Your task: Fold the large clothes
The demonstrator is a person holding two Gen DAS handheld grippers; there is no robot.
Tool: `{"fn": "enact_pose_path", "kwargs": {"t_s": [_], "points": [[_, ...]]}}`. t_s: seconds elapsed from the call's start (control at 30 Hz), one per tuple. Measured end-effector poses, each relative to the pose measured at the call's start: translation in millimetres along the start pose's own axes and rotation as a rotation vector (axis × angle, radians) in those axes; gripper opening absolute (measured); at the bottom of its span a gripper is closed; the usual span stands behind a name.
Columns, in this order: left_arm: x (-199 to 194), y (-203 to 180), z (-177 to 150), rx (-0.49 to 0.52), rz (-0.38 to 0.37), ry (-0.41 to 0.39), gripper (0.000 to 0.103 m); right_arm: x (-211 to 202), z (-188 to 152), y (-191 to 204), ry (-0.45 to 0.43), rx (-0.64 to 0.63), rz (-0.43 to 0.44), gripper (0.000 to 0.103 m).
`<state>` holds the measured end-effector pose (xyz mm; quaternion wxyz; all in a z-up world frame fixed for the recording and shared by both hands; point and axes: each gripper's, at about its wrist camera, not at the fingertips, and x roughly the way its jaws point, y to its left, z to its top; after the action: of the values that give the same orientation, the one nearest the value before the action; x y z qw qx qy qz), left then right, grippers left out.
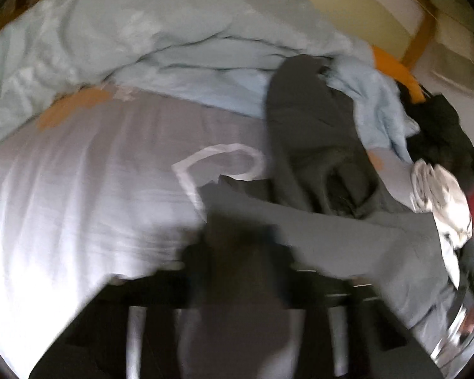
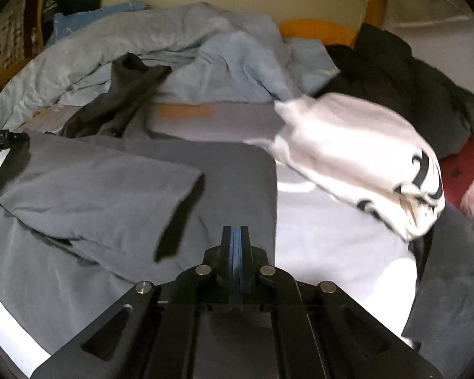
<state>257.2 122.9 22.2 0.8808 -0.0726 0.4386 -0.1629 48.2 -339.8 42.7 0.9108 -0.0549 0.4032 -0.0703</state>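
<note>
A large grey garment point(image 2: 110, 195) lies spread over the white sheet point(image 2: 331, 237) of a bed. My right gripper point(image 2: 236, 233) is shut, its blue pads pinched together on the garment near its right edge. The cloth there looks flat and taut. The left wrist view is blurred: the same grey garment point(image 1: 347, 237) runs in from the right, and a bunch of it sits between the dark fingers of my left gripper point(image 1: 240, 246), which is shut on it. A black device at the far left edge of the right wrist view may be the left gripper.
A crumpled light-blue duvet point(image 1: 142, 31) fills the back of the bed. A dark grey garment point(image 2: 126, 94) lies across it. A folded white garment with black print point(image 2: 363, 158), black clothes point(image 2: 410, 79) and a red item point(image 2: 458, 164) crowd the right side.
</note>
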Motion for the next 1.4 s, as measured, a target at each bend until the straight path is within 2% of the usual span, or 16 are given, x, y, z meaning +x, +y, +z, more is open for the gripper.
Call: {"fn": "enact_pose_path", "kwargs": {"t_s": [0.03, 0.17, 0.27, 0.5, 0.53, 0.6, 0.63, 0.7, 0.77, 0.83, 0.9, 1.07, 1.17, 1.23, 1.33, 1.4], "points": [[-5, -7, -5, 0.026, 0.001, -0.012, 0.003, 2, 2, 1, -0.003, -0.011, -0.002, 0.001], [-37, -40, -34, 0.151, -0.1, -0.083, 0.001, 12, 13, 11, -0.012, -0.022, 0.026, 0.001], [-48, -69, -67, 0.255, -0.165, -0.041, 0.002, 11, 7, 12, -0.033, 0.019, 0.099, 0.001], [-36, -80, -104, 0.286, -0.12, 0.027, 0.003, 16, -7, 10, -0.005, 0.029, 0.104, 0.001], [-36, -81, -103, 0.29, -0.104, 0.025, 0.008, 16, -7, 10, -0.002, 0.03, 0.11, 0.001], [-42, -83, -97, 0.291, -0.081, 0.001, 0.039, 16, -8, 11, 0.001, 0.021, 0.115, 0.001], [-49, -82, -93, 0.286, -0.086, -0.034, 0.066, 16, -8, 11, 0.001, 0.017, 0.116, 0.001], [-65, -77, -87, 0.266, -0.094, -0.103, 0.095, 16, -9, 13, 0.0, 0.004, 0.115, 0.001], [-80, -67, -75, 0.23, -0.116, -0.156, 0.095, 17, -10, 15, 0.002, -0.004, 0.113, 0.001], [-79, -55, -60, 0.172, -0.069, -0.168, 0.093, 20, -12, 17, 0.01, -0.014, 0.113, 0.001], [-72, -44, -50, 0.114, -0.075, -0.156, 0.083, 24, -15, 19, 0.02, -0.015, 0.113, 0.001], [-27, -54, -55, 0.178, -0.185, 0.063, 0.081, 25, -19, 22, 0.024, -0.032, 0.112, 0.001], [3, -53, -59, 0.149, -0.031, 0.124, 0.08, 25, -19, 22, 0.025, -0.033, 0.117, 0.001], [12, -47, -58, 0.116, -0.018, 0.115, 0.079, 28, -20, 24, 0.035, -0.033, 0.121, 0.001], [17, -48, -56, 0.092, -0.082, 0.12, 0.055, 31, -24, 27, 0.044, -0.051, 0.114, 0.001], [16, -58, -57, 0.148, -0.106, 0.147, 0.051, 30, -24, 30, 0.039, -0.067, 0.107, 0.001]]}}
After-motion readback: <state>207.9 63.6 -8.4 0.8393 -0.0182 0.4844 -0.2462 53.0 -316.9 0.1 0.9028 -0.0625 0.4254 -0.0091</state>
